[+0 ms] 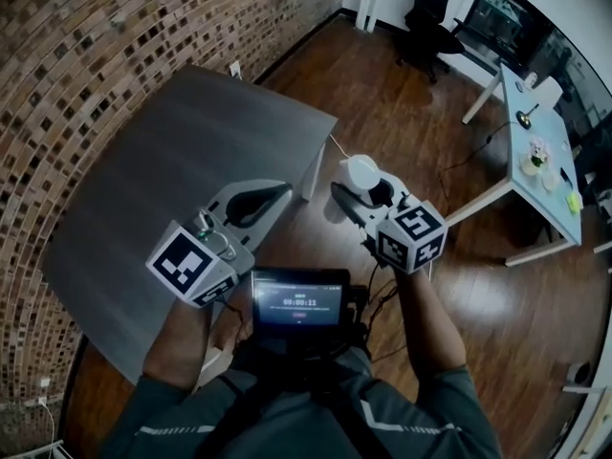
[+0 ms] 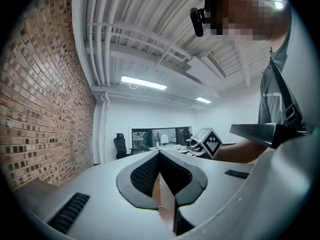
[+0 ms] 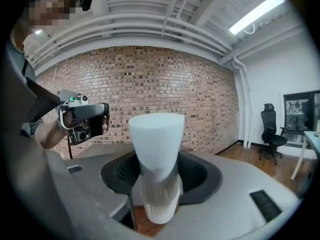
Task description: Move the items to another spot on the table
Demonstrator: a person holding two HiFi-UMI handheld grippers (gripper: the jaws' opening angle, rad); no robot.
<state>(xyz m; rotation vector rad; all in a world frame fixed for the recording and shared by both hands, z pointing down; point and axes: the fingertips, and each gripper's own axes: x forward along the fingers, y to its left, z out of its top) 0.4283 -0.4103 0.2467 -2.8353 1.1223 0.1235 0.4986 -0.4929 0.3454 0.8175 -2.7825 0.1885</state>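
Head view aimed steeply down over table (image 1: 143, 189), gripper views set close behind jaws, brick wall (image 1: 57, 55) shared by all

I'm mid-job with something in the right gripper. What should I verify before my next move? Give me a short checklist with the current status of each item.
1. Right gripper closed on the white cup: ok.
2. Cup above the table: not ok. The head view shows it over the wooden floor, just off the table's edge.
3. Left gripper empty, jaws together: ok.
4. Grippers apart from each other: ok.
5. Anything inside the cup: cannot tell.
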